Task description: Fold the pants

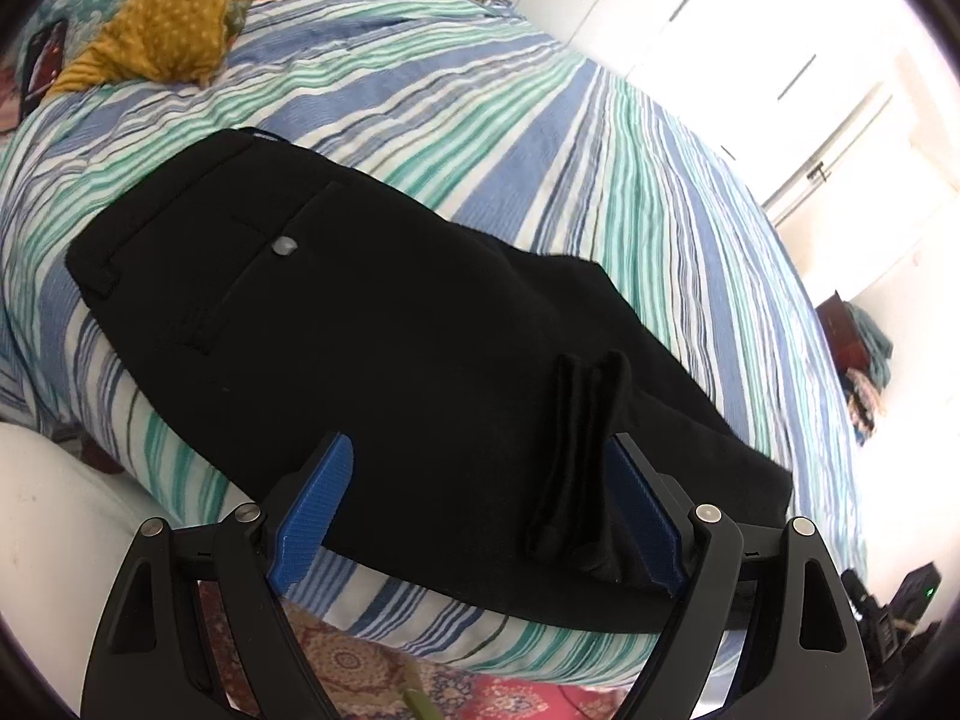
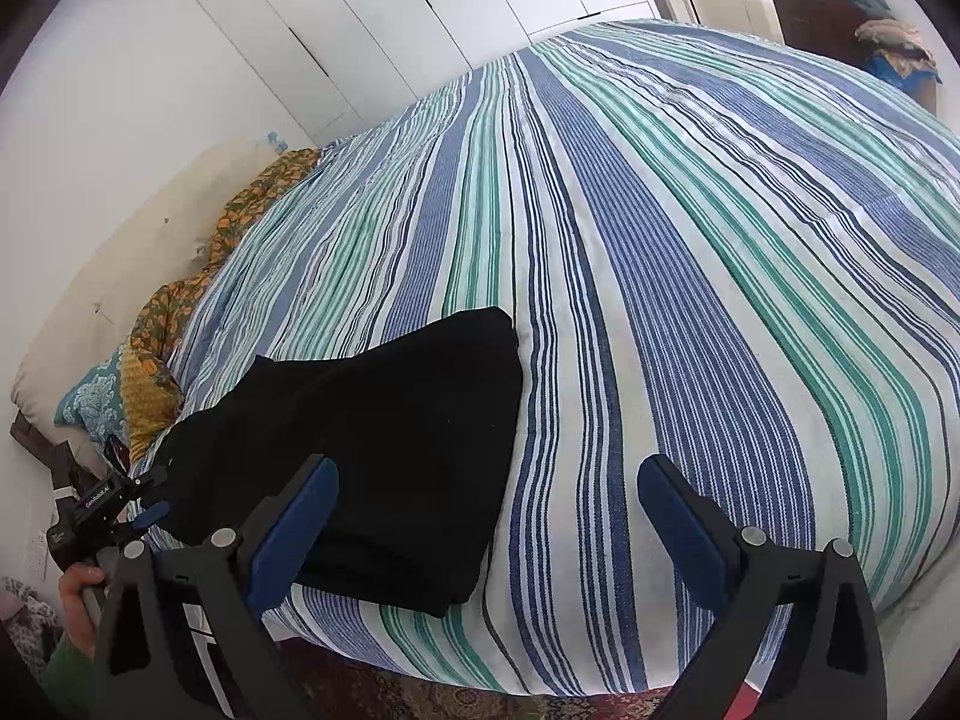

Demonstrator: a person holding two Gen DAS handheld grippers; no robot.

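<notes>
Black pants [image 1: 384, 348] lie folded on the striped bed near its front edge, waistband and back pocket with a grey button to the far left. A raised crease of black cloth [image 1: 576, 456] stands beside the right finger. My left gripper [image 1: 480, 510] is open, its blue pads on either side of the pants' near edge. In the right wrist view the pants [image 2: 384, 432] lie at the left. My right gripper [image 2: 486, 516] is open and empty over the bed edge, its left pad [image 2: 294, 528] over the pants' corner. The left gripper [image 2: 114, 510] shows at the far left.
The blue, green and white striped bedspread [image 2: 690, 276] covers the bed. A mustard pillow [image 1: 168, 24] and floral bedding lie at the head. White wardrobe doors [image 2: 372, 18] stand behind. A patterned rug [image 1: 360, 672] lies below the bed edge. A dark cabinet with clothes [image 2: 864, 30] stands far right.
</notes>
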